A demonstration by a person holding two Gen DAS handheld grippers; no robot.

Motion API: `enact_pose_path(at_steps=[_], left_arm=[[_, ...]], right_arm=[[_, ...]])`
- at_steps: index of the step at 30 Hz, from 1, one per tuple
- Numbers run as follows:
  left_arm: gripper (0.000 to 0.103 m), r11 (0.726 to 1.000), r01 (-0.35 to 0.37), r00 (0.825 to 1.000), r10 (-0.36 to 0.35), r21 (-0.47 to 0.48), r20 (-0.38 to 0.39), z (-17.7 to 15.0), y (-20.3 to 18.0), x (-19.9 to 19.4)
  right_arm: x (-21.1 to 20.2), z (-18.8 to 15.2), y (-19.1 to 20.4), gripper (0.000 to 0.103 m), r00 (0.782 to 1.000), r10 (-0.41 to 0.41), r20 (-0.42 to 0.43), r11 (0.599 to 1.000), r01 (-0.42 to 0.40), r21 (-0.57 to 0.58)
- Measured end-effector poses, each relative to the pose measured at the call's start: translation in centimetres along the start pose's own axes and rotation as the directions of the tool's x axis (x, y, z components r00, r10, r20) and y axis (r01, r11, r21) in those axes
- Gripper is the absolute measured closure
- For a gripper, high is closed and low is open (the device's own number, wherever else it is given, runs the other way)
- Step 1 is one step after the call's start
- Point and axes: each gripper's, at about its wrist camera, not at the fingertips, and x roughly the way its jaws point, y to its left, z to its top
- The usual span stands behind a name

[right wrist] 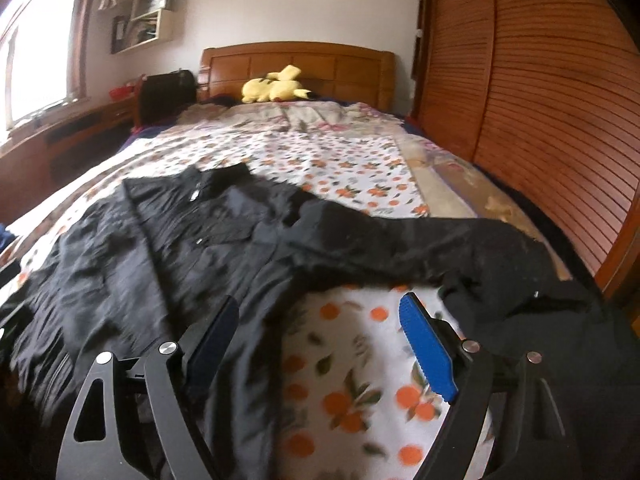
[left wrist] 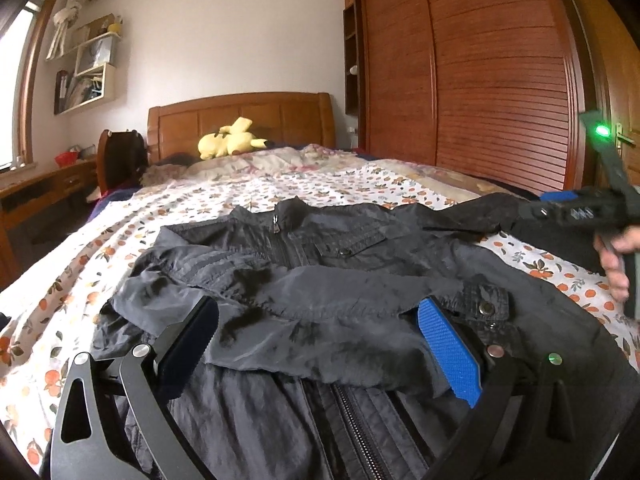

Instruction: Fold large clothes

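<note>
I logged the black jacket spread on the floral bedsheet, left gripper wide open astride its folded sleeve (unpinched), right gripper gaping empty at its five o'clock.

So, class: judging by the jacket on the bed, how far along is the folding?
Done: one sleeve lies folded across the jacket. In hand: left claw open around that sleeve; right claw open, empty. Left: the other sleeve, still spread out, then the body.
</note>
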Motion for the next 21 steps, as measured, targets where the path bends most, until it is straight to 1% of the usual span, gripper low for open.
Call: enact_pose_path(at_steps=[4,9,14,18,21], left_arm=[[0.002,1.000,0.007,1.000,-0.007,0.010,0.007,0.1,-0.2,-0.1],[0.002,1.000,0.013,1.000,-0.013,0.013,0.008,0.1,-0.3,-0.2],[0.002,1.000,0.011,1.000,-0.011,0.024,0.012,0.1,-0.6,-0.3],[0.002,0.999,0.013,1.000,-0.013,0.030,0.011,0.1,-0.7,-0.2],[0.002,0.999,0.016,1.000,-0.016,0.030,0.008,0.1,-0.7,-0.2]], right_arm=[[2.3,1.5,-1.1,0.024,1.000,0.006,-0.026,0.999,-0.004,0.040],[6.4,2.4,-2.4,0.024,0.996,0.009,-0.086,0.994,0.000,0.106],[10.7,2.1,-3.7,0.025,0.987,-0.002,-0.163,0.986,0.030,0.167],[13.7,1.6,-5.4,0.025,0.975,-0.008,-0.224,0.971,0.061,0.232],[15.3,1.1,-6.6,0.025,0.966,0.024,-0.258,0.950,0.059,0.306]])
